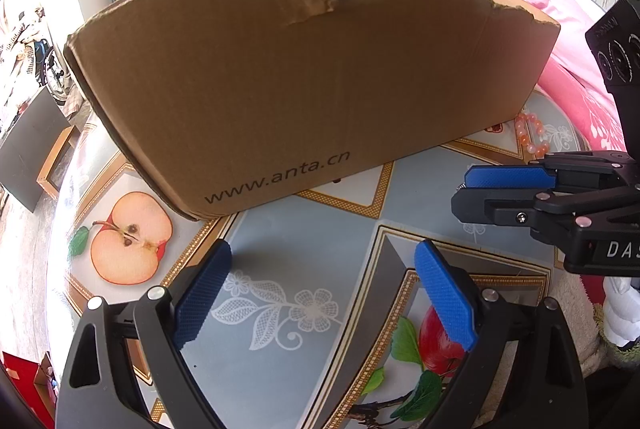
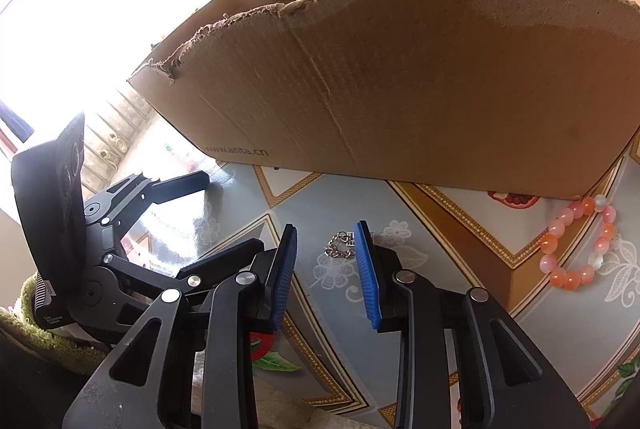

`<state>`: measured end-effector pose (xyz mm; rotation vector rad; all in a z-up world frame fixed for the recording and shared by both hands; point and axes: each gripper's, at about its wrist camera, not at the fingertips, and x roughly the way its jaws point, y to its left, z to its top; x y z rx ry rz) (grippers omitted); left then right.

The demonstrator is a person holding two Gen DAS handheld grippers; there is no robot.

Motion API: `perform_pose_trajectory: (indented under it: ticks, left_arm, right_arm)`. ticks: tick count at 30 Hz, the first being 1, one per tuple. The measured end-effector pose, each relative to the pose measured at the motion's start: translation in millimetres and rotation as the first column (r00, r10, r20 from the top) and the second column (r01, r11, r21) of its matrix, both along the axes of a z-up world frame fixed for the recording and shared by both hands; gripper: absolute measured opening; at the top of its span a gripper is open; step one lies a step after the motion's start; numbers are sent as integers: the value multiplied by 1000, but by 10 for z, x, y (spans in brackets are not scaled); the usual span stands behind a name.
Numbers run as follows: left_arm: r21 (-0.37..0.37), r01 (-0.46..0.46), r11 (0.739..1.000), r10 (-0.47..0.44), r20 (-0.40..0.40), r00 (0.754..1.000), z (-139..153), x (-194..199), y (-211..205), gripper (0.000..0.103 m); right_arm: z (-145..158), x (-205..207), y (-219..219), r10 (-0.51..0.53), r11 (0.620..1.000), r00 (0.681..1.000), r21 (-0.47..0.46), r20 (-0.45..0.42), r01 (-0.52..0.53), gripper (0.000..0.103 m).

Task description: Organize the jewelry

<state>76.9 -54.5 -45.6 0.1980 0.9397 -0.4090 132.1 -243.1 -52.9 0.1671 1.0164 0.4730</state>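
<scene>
Silver chain (image 2: 339, 245) shows only from the right, between parted jaws; left jaws gape.

I read "www.anta.cn" printed in dark letters low on the near wall of the cardboard box (image 1: 304, 85), legible from both wrist views. On the body of my right gripper (image 1: 476, 189), seen from the left wrist, the white letters "DAS" stood, cut off at the edge.
</scene>
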Motion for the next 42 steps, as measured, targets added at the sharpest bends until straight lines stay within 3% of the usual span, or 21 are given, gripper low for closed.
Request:
perform_pose_trajectory:
  ticks: [28, 42]
  left_arm:
    - [4, 1, 1000, -1, 2, 1000, -5, 2, -7, 91]
    - [6, 1, 1000, -1, 3, 1000, -6, 10, -17, 93]
  right_arm:
    - [71, 106, -388, -21, 994, 999, 111, -49, 26, 30]
    - [265, -7, -655, -59, 993, 998, 102, 8, 58, 32]
